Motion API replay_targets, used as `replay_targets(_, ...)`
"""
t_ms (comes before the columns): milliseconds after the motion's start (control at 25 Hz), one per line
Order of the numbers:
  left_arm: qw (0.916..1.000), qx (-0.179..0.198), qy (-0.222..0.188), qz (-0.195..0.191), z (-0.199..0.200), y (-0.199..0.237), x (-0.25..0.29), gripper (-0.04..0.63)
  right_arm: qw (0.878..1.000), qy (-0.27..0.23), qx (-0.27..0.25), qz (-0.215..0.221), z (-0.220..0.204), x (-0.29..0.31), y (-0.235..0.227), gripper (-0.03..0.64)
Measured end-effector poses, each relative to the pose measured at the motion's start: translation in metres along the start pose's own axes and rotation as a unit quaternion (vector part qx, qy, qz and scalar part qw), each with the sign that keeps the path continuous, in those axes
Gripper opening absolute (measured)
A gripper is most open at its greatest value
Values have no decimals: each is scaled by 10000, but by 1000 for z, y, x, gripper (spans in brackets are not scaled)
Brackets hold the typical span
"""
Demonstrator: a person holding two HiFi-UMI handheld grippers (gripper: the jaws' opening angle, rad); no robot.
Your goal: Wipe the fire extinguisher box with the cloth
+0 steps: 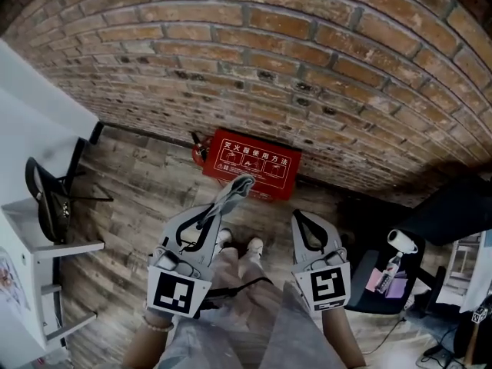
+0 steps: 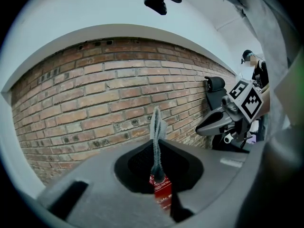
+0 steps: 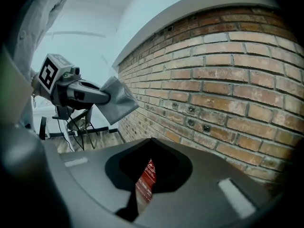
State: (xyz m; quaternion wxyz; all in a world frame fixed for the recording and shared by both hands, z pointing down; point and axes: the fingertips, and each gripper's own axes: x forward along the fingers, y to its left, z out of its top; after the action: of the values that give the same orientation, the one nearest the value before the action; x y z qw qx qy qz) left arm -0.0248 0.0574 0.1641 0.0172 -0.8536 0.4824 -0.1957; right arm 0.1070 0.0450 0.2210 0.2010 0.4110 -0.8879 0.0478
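A red fire extinguisher box (image 1: 251, 162) with white print lies on the wooden floor against the brick wall. In the head view my left gripper (image 1: 218, 209) is shut on a grey cloth (image 1: 235, 188), held above the floor just in front of the box. Along the left jaws the cloth (image 2: 157, 123) stands up from the closed tips, with a strip of the box (image 2: 162, 192) below. My right gripper (image 1: 301, 218) hangs to the right, shut and empty. Between its jaws shows a sliver of the box (image 3: 145, 179). The right gripper view also shows the cloth (image 3: 118, 101) in the left gripper (image 3: 100, 98).
A red extinguisher (image 1: 198, 151) lies at the box's left end. A black chair (image 1: 48, 198) and a white shelf unit (image 1: 34, 241) stand at the left. Dark furniture with a bottle (image 1: 390, 271) sits at the right. My shoes (image 1: 240, 244) are close behind the grippers.
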Motion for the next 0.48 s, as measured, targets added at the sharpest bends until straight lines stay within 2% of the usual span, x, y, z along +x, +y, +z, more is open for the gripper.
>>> replay_targets(480,9988,-204,138,-415,-36,12,39,9,9996,139,97,-223,-22,37,-9,8)
